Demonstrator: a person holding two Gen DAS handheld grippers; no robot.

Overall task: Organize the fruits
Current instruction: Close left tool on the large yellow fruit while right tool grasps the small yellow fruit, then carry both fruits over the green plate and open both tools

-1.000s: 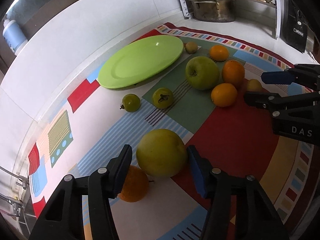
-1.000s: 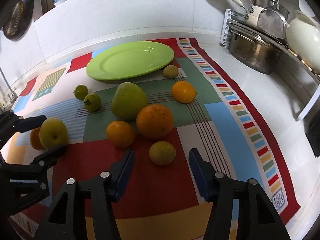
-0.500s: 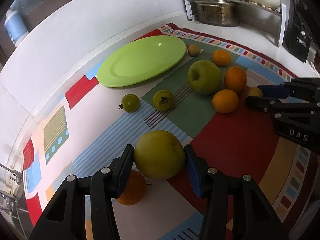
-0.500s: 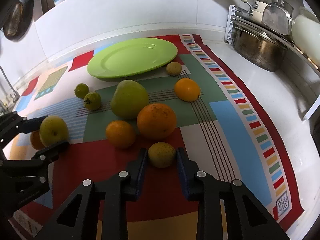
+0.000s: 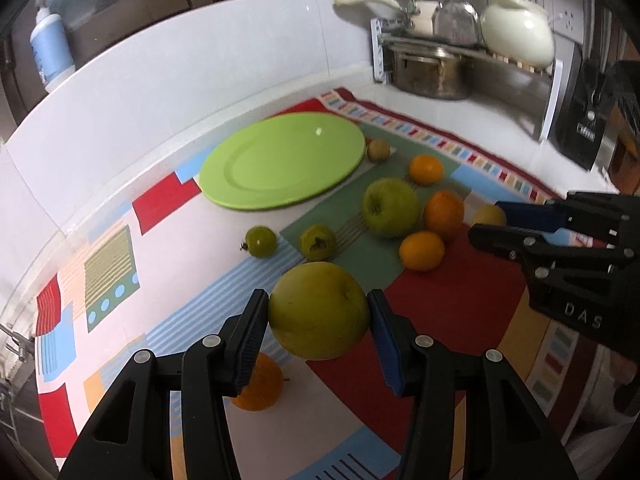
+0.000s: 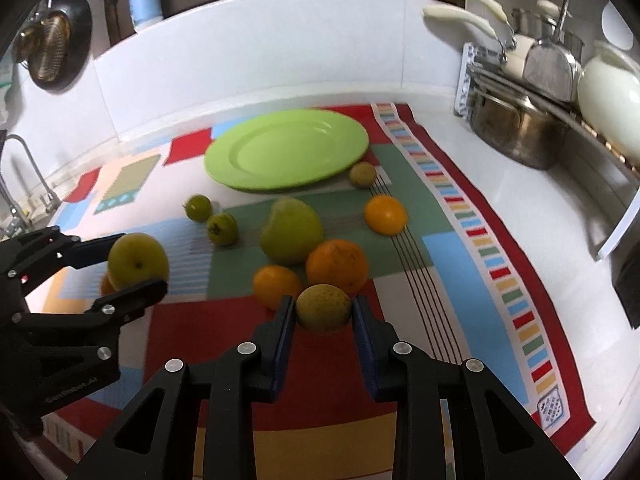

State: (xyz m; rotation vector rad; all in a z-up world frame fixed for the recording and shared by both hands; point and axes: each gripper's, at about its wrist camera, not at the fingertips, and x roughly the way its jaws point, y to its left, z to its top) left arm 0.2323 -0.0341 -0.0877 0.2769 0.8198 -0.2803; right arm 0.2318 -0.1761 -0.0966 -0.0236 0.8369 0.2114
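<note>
Between the pads of my left gripper (image 5: 318, 322), above the mat (image 5: 448, 304): a yellow-green apple (image 5: 319, 311), round, smooth, faintly speckled. Both pads press its sides, the jaws moderately apart and clamped on it. It appears to sit clear of the mat, over a blue-striped patch. Just behind the left pad, an orange (image 5: 258, 386) lies on the cloth.

My right gripper (image 6: 323, 314) is clamped on a small lime (image 6: 323, 307), dull yellow-green and mottled, jaws narrowly apart; whether it is off the mat I cannot tell. Both tools point toward the back wall, fingers roughly level, the left one well to the left of the right.

Beyond the lime: two oranges (image 6: 337, 266), (image 6: 277, 286), a large green apple (image 6: 291, 234), a third orange (image 6: 385, 214), two small green fruits (image 6: 222, 229), (image 6: 199, 207), another lime (image 6: 362, 175) touching the rim of a green plate (image 6: 286, 148). A steel pot (image 6: 520, 130) stands at the far right.
</note>
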